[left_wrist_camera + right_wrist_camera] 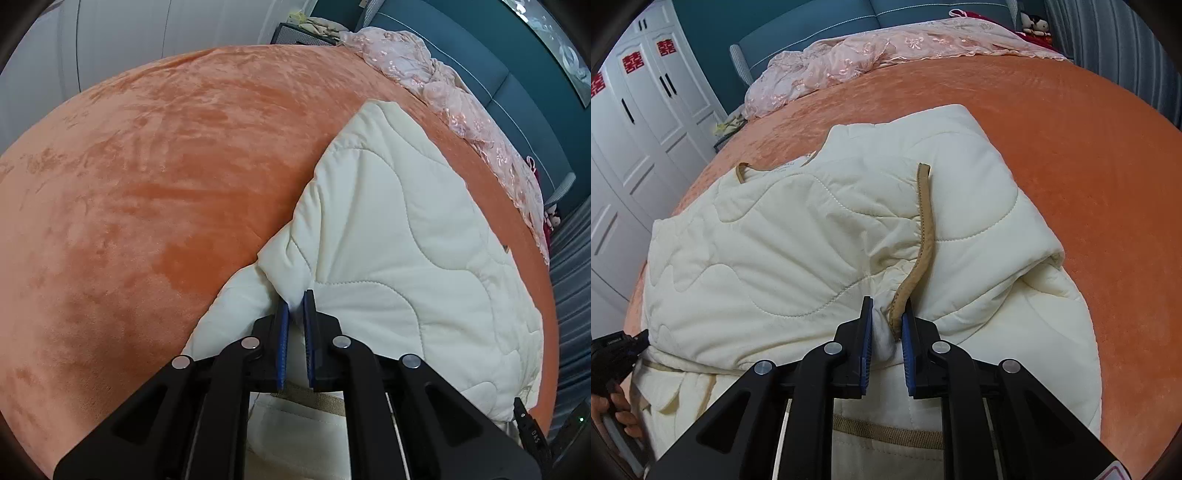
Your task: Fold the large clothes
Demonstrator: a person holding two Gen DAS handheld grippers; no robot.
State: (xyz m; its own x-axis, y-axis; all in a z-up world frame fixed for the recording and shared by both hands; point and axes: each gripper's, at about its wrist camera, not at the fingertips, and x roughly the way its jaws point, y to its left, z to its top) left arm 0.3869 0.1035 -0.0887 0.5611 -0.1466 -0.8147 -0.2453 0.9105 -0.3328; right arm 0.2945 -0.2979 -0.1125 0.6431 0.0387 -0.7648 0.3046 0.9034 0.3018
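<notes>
A cream quilted jacket (388, 221) lies folded on the orange bed cover (147, 184). My left gripper (295, 301) is shut on a pinch of the jacket's edge near its lower left side. In the right wrist view the same jacket (812, 229) spreads ahead, with a tan trim strip (923, 214) running down toward me. My right gripper (888, 310) is shut on a bunch of cream fabric and the end of that trim. The left gripper's black body (617, 347) shows at the far left, held by a hand (620, 410).
A pink lace cloth (868, 55) is heaped along the bed's head end by the blue headboard (812, 33). White wardrobe doors (635, 129) stand to the left. The orange bed cover (1071, 147) stretches bare to the right of the jacket.
</notes>
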